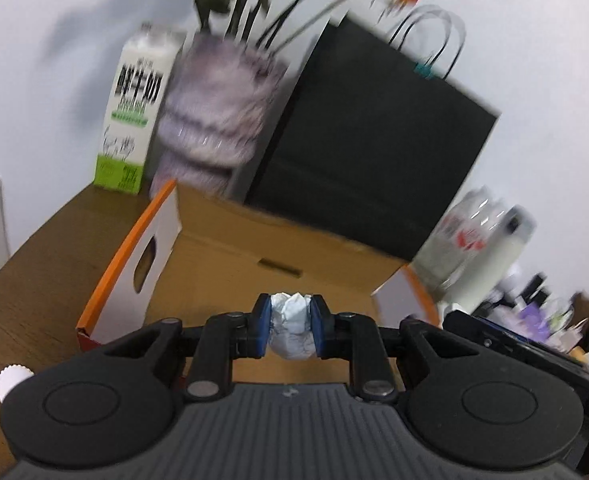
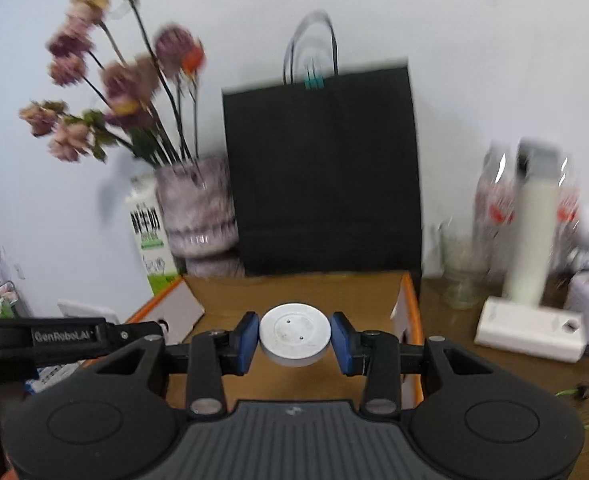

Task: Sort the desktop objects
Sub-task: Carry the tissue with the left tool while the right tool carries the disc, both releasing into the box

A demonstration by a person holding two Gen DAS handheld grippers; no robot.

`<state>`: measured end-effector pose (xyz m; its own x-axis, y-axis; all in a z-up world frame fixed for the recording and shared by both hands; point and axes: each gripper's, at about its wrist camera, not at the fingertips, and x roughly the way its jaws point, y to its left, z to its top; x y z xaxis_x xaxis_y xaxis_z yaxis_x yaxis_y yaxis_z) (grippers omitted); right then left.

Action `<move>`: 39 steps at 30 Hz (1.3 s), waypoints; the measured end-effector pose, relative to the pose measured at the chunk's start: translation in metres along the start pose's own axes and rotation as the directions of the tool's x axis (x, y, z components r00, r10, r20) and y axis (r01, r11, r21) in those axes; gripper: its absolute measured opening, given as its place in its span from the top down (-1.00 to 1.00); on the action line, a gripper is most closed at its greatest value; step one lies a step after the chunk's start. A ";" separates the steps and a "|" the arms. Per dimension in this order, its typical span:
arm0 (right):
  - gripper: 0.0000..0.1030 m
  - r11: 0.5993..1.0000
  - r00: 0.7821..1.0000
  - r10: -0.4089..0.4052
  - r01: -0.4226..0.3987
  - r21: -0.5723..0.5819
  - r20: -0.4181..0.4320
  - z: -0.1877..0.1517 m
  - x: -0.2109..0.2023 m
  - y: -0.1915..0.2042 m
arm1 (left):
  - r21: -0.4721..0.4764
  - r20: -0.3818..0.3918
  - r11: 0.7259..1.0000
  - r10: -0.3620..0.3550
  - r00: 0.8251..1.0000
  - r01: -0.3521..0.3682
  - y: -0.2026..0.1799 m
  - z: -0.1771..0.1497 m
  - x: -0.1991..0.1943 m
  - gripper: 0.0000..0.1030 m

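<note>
I see the left gripper (image 1: 291, 330) clamped nearly closed on a crumpled paper wad (image 1: 290, 326), held over the open cardboard box (image 1: 278, 240). Right gripper (image 2: 295, 340), jaws part-open, pinches a white round disc (image 2: 295, 338) above the same box. Bkgd motion-blurred: milk carton (image 1: 132, 116) text unreadable, flower vase (image 1: 218, 112) tops cut off, black paper bag (image 2: 322, 168) hides the wall behind.

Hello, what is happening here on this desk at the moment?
A person is sorting desk items with two handheld grippers. The left gripper is shut on a crumpled paper ball; the right gripper is shut on a white disc. Both are held over an open cardboard box, in front of a black bag and a vase. Nothing has been dropped yet.
</note>
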<state>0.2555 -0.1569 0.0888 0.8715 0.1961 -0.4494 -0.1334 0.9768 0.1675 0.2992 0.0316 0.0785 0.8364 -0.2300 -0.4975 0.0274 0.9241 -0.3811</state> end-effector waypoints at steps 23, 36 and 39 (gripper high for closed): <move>-1.00 0.995 0.991 -0.097 0.098 0.003 -0.094 -0.007 0.008 -0.003 | 0.013 0.006 0.997 0.078 0.997 -0.078 -0.008 -0.003 -0.007 -1.00; -1.00 0.994 0.994 -0.105 0.105 -0.017 0.001 -0.013 -0.061 -0.005 | 0.064 0.073 0.998 -0.010 0.997 0.005 -0.028 -0.011 -0.066 -1.00; -1.00 0.993 0.993 -0.117 0.117 -0.030 0.000 -0.023 -0.079 -0.008 | 0.093 0.083 0.996 -0.012 0.996 0.004 -0.024 -0.018 -0.086 -1.00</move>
<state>0.1772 -0.1783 0.1024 0.8809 0.0806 -0.4663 -0.0450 0.9952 0.0871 0.2170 0.0239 0.1158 0.8786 -0.2147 -0.4266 0.0817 0.9476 -0.3089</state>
